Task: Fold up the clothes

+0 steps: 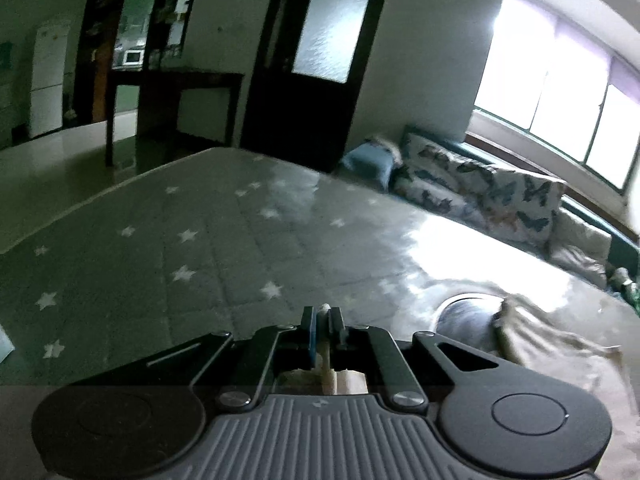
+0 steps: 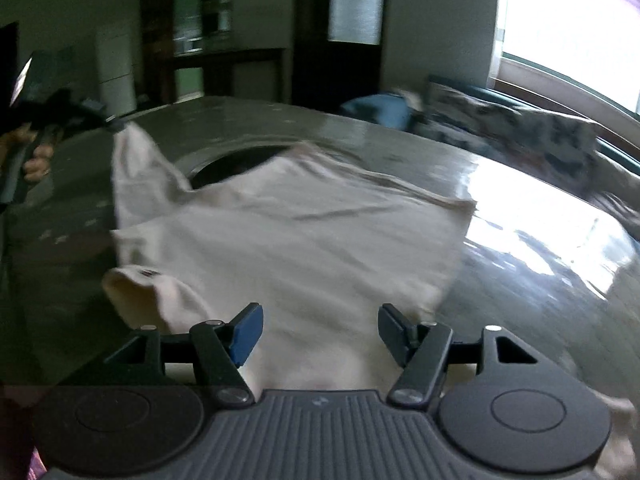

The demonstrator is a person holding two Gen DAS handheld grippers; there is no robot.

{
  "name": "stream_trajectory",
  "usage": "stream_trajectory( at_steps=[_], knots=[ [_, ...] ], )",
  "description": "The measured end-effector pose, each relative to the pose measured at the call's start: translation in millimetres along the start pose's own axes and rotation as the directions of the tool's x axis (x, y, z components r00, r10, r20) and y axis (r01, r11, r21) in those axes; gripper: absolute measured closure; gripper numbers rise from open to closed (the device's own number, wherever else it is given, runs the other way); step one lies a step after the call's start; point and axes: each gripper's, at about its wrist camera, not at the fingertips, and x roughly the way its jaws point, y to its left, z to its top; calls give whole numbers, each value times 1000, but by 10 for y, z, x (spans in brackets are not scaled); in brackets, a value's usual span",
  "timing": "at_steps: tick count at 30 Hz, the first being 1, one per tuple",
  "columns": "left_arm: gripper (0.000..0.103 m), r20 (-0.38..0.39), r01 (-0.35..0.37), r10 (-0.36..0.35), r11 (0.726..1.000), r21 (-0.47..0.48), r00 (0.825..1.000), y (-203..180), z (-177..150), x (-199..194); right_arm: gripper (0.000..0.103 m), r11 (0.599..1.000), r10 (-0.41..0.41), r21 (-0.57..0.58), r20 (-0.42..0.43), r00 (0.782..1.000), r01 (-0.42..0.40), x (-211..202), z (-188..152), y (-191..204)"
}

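A cream-white garment (image 2: 300, 240) lies spread on a grey star-patterned quilted cover (image 1: 180, 240). My left gripper (image 1: 323, 314) is shut on a fold of this cloth, and a strip of it shows between the jaws. In the right wrist view the left gripper (image 2: 114, 124) holds one corner of the garment up off the surface at the upper left, with a person's hand (image 2: 36, 160) on its handle. My right gripper (image 2: 320, 332) hangs over the garment's near edge. Its jaws are open, with cloth below them but none pinched.
A dark round opening (image 2: 240, 160) shows in the cover just beyond the garment. A butterfly-print cushion (image 1: 480, 188) and a blue cushion (image 1: 368, 160) lie along the far right edge, under a bright window. A dark door and a table stand behind.
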Motion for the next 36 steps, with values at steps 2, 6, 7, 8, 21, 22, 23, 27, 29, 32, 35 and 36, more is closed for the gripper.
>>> stream_trajectory(
  at_steps=[2,6,7,8,21,22,23,27,29,32,35,36],
  knots=[
    [97,7,30,-30,1000,2,1000,-68,24,-50,38,999,25,-36,-2,1000,-25,71,50,127],
    [97,22,91,-92,996,17,996,-235,71,-148,38,992,71,-107,-5,997,-71,186,132,368],
    [97,25,108,-109,994,22,994,-287,81,-172,38,990,80,-112,-5,997,-80,205,144,403],
    [97,27,126,-127,992,26,992,-342,90,-196,38,990,88,-114,-5,996,-88,230,150,435],
    [97,32,375,-378,924,80,925,-1169,149,-407,37,981,121,-150,-35,992,-125,320,56,592],
    [97,21,396,-400,914,89,916,-1256,129,-415,37,981,124,-145,-33,992,-127,318,56,585],
    [97,13,414,-417,905,97,909,-1327,103,-424,37,982,126,-140,-31,992,-129,316,56,577],
    [97,-28,491,-492,861,132,870,-1642,-12,-461,37,985,129,-115,-17,992,-130,285,60,522],
    [97,-49,523,-522,840,145,852,-1779,-64,-459,37,987,133,-89,-10,991,-133,273,66,474],
    [97,-91,568,-561,807,158,823,-1982,-160,-451,37,990,128,-67,0,992,-127,247,69,413],
    [97,-135,614,-599,775,151,789,-2133,-283,-455,37,992,121,-45,5,993,-121,227,62,355],
    [97,-152,632,-613,761,147,775,-2185,-329,-452,37,992,121,-34,6,993,-121,226,58,332]
  ],
)
